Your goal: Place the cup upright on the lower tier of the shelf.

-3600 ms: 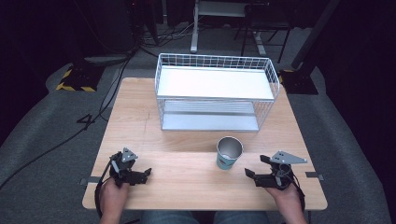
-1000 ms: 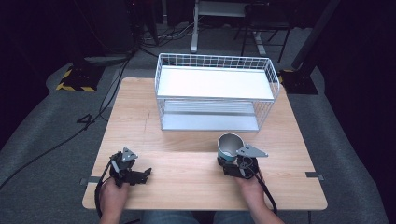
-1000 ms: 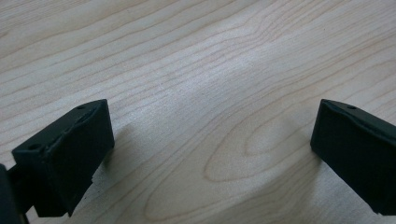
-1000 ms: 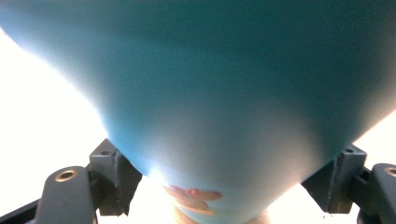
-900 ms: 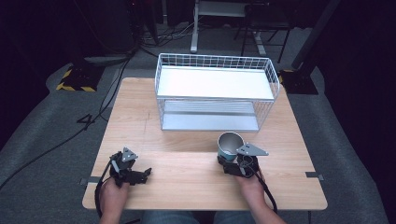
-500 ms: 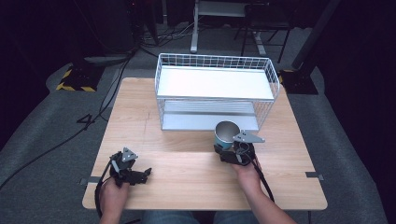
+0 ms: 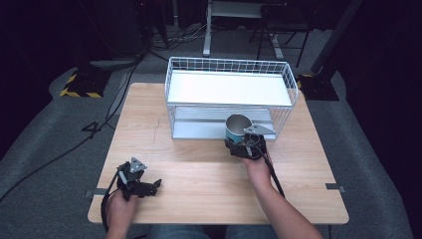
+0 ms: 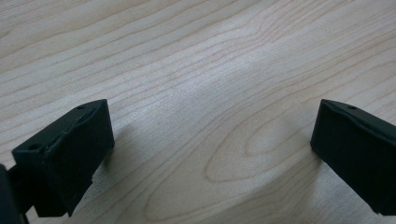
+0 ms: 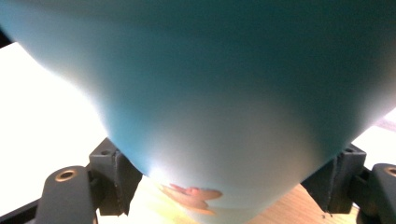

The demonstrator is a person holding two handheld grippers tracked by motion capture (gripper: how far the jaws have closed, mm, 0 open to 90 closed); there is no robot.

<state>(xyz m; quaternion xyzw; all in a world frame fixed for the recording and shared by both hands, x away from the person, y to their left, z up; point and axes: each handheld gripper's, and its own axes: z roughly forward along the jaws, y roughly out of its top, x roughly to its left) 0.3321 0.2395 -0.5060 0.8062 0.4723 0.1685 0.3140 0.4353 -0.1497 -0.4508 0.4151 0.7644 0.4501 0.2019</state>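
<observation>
Gripping a teal cup [image 7: 237,128], right gripper [image 7: 238,144], pinkish unreadable mark near base

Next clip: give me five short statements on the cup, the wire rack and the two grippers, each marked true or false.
1. The right gripper is shut on the teal cup. True.
2. The left gripper holds a cup. False: its jaws stand open over bare table.
3. The cup lies on its side. False: it is roughly upright, mouth up.
4. The cup is at the front of the wire rack, before its lower shelf. True.
5. The rack's top shelf carries a second cup. False: it is bare.
</observation>
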